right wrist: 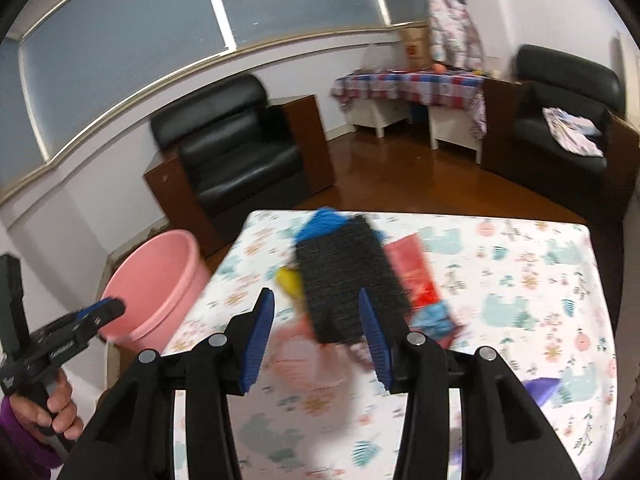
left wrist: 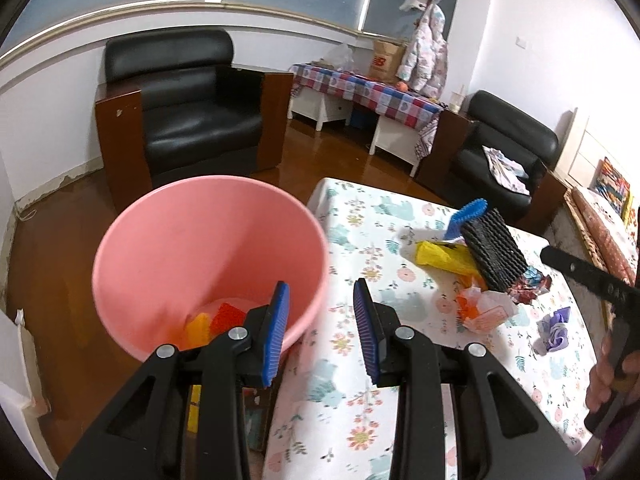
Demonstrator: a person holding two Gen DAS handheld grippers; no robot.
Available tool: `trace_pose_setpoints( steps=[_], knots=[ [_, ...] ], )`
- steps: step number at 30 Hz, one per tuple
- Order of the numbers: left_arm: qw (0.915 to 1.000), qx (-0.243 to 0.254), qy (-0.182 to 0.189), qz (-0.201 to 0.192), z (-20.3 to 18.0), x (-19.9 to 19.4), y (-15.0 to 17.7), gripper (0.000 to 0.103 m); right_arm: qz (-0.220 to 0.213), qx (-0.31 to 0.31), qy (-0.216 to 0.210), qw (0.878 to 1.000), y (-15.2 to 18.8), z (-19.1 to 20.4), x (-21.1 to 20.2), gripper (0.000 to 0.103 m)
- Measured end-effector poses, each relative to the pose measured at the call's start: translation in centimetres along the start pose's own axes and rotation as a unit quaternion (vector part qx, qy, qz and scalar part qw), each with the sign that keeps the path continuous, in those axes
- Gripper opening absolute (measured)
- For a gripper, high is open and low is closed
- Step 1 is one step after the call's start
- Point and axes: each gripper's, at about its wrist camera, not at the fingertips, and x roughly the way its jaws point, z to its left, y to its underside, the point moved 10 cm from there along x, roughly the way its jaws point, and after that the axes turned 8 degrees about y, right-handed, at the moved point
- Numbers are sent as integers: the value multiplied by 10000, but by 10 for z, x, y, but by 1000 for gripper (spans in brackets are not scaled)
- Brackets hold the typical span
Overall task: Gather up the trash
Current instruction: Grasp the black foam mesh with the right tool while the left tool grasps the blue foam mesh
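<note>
A pink bucket (left wrist: 208,256) stands on the floor left of the table and holds red and orange scraps (left wrist: 216,320). My left gripper (left wrist: 322,330) is open and empty at the bucket's right rim, over the table edge. A trash pile lies on the floral tablecloth (left wrist: 360,400): black foam net (left wrist: 494,252), yellow wrapper (left wrist: 444,258), blue foam piece (left wrist: 466,218), orange-white wrapper (left wrist: 484,310), purple scrap (left wrist: 556,330). In the blurred right wrist view, my right gripper (right wrist: 318,338) is open and empty just above the black foam net (right wrist: 348,276). The bucket also shows in that view (right wrist: 156,280).
Black armchairs stand behind the bucket (left wrist: 188,100) and at the far right (left wrist: 508,152). A low bench with a checked cloth (left wrist: 368,92) runs along the far wall. Wooden floor (left wrist: 52,240) surrounds the table. The left gripper also shows in the right wrist view (right wrist: 100,312).
</note>
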Motion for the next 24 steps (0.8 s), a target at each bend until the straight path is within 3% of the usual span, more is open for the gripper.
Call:
trace_pose_setpoints(
  steps=[9, 22, 23, 24],
  knots=[
    [9996, 219, 112, 153, -23, 17, -4, 33, 60, 102, 75, 9999, -13, -33, 23, 47],
    [9968, 688, 341, 202, -59, 45, -29, 33, 446, 165, -72, 9988, -11, -31, 71, 48],
    [9963, 743, 389, 191, -64, 47, -32, 33, 525, 183, -102, 9984, -8, -31, 75, 47],
    [9959, 779, 426, 185, -68, 48, -34, 33, 563, 197, -117, 9982, -6, -29, 78, 39]
  ],
)
